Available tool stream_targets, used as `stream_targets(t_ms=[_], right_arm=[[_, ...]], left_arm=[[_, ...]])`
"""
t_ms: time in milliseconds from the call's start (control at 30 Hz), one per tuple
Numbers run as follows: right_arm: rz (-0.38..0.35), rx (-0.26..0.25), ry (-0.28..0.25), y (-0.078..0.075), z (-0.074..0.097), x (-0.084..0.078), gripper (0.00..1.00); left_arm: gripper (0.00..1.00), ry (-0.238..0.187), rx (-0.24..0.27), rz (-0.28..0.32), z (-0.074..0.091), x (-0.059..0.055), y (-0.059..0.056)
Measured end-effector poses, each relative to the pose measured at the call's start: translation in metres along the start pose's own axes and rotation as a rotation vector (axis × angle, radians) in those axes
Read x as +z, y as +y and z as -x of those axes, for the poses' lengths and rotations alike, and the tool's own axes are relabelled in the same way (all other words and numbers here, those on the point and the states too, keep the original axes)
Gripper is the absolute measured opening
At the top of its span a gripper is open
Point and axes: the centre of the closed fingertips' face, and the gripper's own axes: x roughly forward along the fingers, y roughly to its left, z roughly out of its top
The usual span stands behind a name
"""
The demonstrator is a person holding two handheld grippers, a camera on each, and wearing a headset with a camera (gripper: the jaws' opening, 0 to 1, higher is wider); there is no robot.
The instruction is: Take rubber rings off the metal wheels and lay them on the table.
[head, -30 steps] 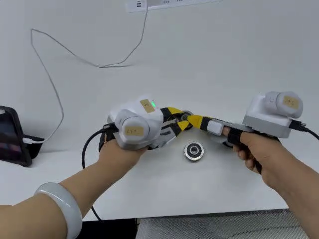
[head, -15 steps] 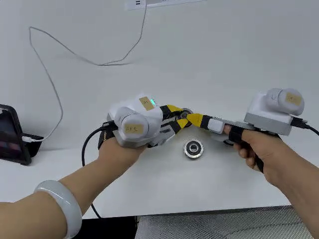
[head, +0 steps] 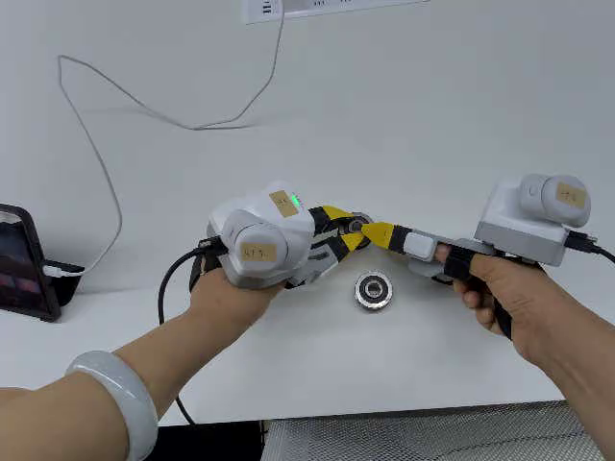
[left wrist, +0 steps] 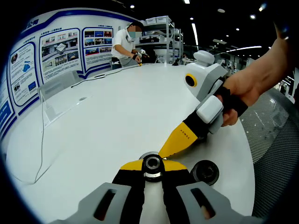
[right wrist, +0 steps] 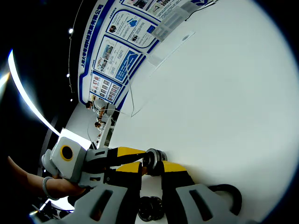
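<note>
The white counter runs across the head view, with a phone at its 9 o'clock edge and a thin cable looping up toward 12 o'clock. Near the middle, the left gripper is clamped on a small metal wheel and holds it just above the counter. The right gripper comes in from 3 o'clock, its jaws closed against that wheel's rim. A second wheel lies flat on the counter at 5 o'clock of the held one, close by but not touching it.

The step in hand looks like peeling the rubber ring off the held wheel. To do it well, the left gripper should keep a firm hold across the hub. The right gripper should bite only the soft outer band and roll it off sideways, not pull straight, so the wheel does not twist out.

The left gripper view shows the held wheel face-on, bore and hub clear, with the right gripper's yellow tip touching its far edge at 1 o'clock. The right gripper view shows the same wheel edge-on between its own jaws. The head view gives the layout of the counter. Whether the jaws have rubber or bare metal, I cannot tell.
</note>
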Motion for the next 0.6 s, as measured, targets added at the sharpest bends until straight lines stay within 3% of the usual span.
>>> stream_targets(t_ms=[600], right_arm=[[0.031,-0.030,-0.003,-0.0058,0.0008,0.0009,0.07]], left_arm=[[0.14,0.002,-0.001,0.001,0.0003,-0.0011,0.0009]])
